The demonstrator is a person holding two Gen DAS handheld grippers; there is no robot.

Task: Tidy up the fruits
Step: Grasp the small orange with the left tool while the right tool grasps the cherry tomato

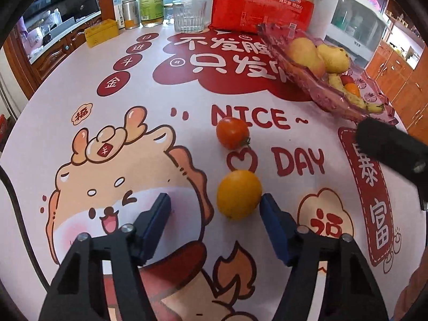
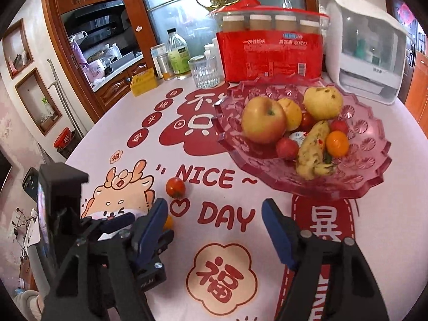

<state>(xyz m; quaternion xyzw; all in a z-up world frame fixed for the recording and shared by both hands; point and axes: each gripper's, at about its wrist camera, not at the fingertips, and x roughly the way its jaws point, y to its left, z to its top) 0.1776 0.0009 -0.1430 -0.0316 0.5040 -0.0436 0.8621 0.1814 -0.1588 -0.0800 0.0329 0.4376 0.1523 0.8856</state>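
Tomato [image 1: 232, 133] beyond orange [image 1: 239, 194], glass [image 1: 188, 16] far

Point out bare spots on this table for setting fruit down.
Free: the table right of the right gripper, below the pink dish. Crowded: the back edge by the glass and red pack.
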